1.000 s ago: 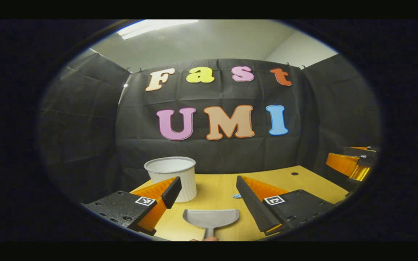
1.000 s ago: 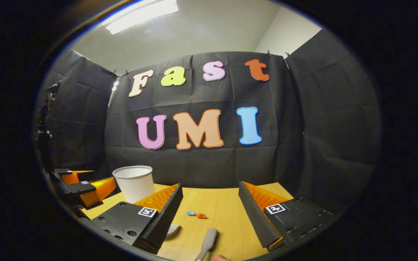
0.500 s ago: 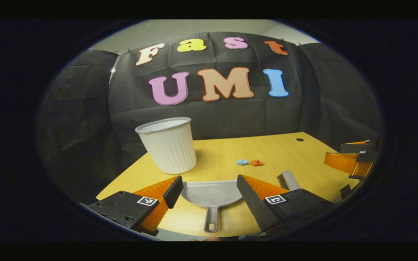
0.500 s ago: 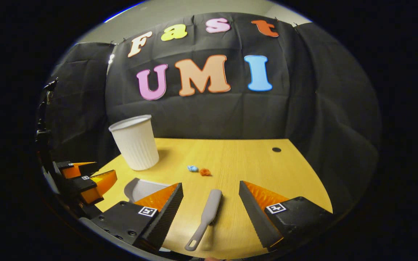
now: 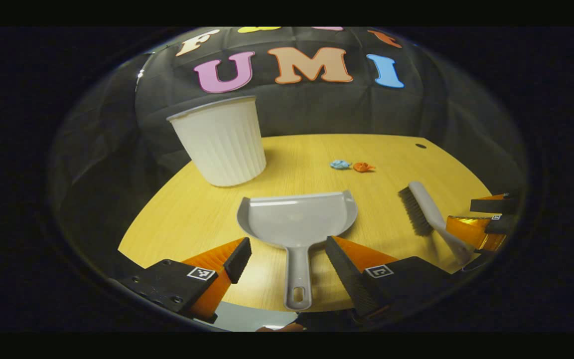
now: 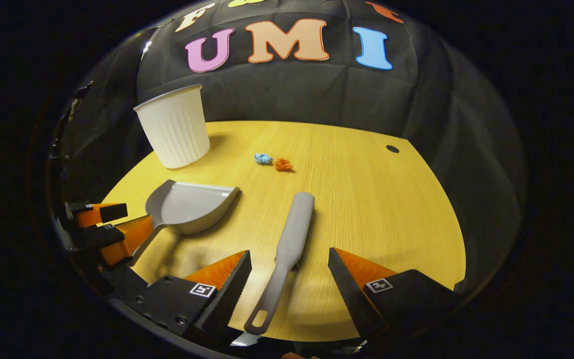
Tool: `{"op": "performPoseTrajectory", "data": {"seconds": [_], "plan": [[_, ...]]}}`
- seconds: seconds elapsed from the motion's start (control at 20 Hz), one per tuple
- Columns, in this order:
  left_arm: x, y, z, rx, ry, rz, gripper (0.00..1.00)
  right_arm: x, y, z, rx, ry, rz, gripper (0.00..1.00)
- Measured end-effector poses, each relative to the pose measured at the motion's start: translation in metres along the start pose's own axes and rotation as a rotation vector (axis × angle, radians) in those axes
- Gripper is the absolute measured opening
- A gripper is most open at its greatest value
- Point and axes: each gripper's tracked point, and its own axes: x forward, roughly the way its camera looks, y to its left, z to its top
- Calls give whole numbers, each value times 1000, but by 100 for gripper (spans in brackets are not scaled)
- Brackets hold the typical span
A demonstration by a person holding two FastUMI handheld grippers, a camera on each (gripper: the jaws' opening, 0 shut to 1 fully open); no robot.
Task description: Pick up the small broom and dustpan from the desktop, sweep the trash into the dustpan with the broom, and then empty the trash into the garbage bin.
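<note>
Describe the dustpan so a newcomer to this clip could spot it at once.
Start at the tall white ribbed garbage bin at the far left of the wooden desktop. Just nearer lies the grey dustpan, a wide flat scoop. Unlike the narrow bristled broom beside it, it is broad and open.

Left gripper, right gripper — jaws spread wide.

No readable text, brand or number stands on any object. Each tool finger carries a small square black-and-white marker, a coded pattern, not legible writing; the same kind sits on the right tool's fingers.
</note>
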Motion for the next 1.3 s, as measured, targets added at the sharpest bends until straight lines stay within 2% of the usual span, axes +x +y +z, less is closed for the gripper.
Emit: {"op": "performPoseTrajectory", "data": {"seconds": [0.15,0.2,0.3,0.4,0.45,0.55,0.6,0.65,0.75,0.8,0.95,1.0,1.1,1.3], "plan": [[11,-4,-27,26,85,-3,93,8,-4,-18,-22,74,-10,93],[14,-4,-34,29,112,-1,93,11,-3,-22,-19,97,-9,87],[20,-5,-44,22,156,-9,95,18,-2,-31,-13,140,-5,91],[24,-3,-50,25,184,-10,96,19,-3,-38,-20,176,-8,79],[26,-3,-52,32,196,-14,100,21,-3,-41,-25,191,-9,77],[28,-1,-56,53,216,-18,92,25,-3,-47,-33,225,-10,63],[28,-2,-57,59,227,-22,84,26,-3,-50,-35,242,-14,46],[29,-3,-60,65,236,-20,79,27,-5,-51,-35,258,-17,39],[29,-1,-64,64,256,-8,48,25,-3,-55,-31,294,5,26],[29,1,-63,67,257,-1,35,22,-5,-53,-34,301,3,22],[31,0,-64,85,284,-7,31,23,-4,-52,-38,298,28,13],[29,-1,-61,85,284,-16,31,22,-5,-51,-47,305,35,16],[31,-1,-56,97,274,-35,28,22,-6,-49,-50,287,40,12],[28,-4,-31,103,243,-85,27,16,-9,-36,-85,225,41,12]]}}
